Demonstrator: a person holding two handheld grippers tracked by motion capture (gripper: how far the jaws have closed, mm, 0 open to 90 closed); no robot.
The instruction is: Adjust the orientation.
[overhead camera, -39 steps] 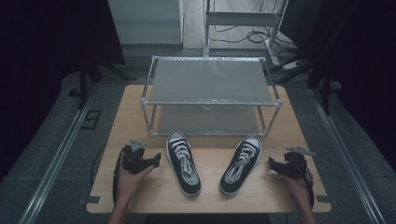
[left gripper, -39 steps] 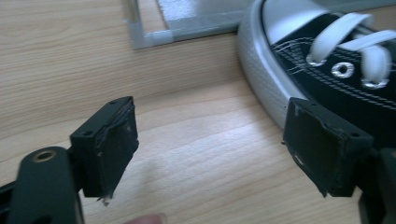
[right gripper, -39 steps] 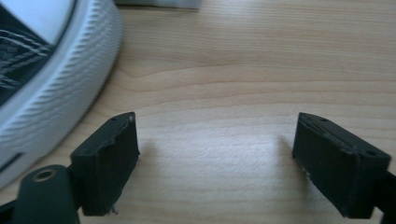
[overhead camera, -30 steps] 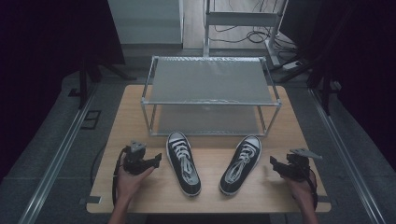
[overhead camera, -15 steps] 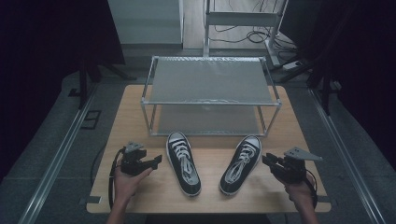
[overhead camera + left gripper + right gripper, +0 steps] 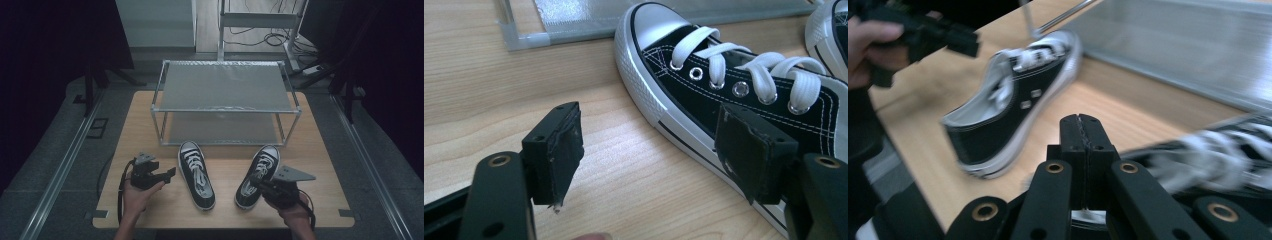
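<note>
Two black canvas sneakers with white rubber toe caps, white flat laces and metal eyelets, flat on a pale wood-grain table (image 6: 325, 150). Left sneaker (image 6: 196, 175) lower centre of the high view, toe toward the rack; right sneaker (image 6: 256, 175) just right of it, angled. Behind them, upper centre, a metal-tube rack (image 6: 227, 90) with two grey mesh shelves. Left gripper (image 6: 167, 173) at lower left, just beside the left sneaker, square black pads (image 6: 556, 150) standing well apart over bare wood, holding nothing. Right gripper (image 6: 259, 184) at lower right by the right sneaker's heel, jaws just closed, pad against pad, nothing between. Touching the heel or merely close: hard to say from above, and blurred up close.
</note>
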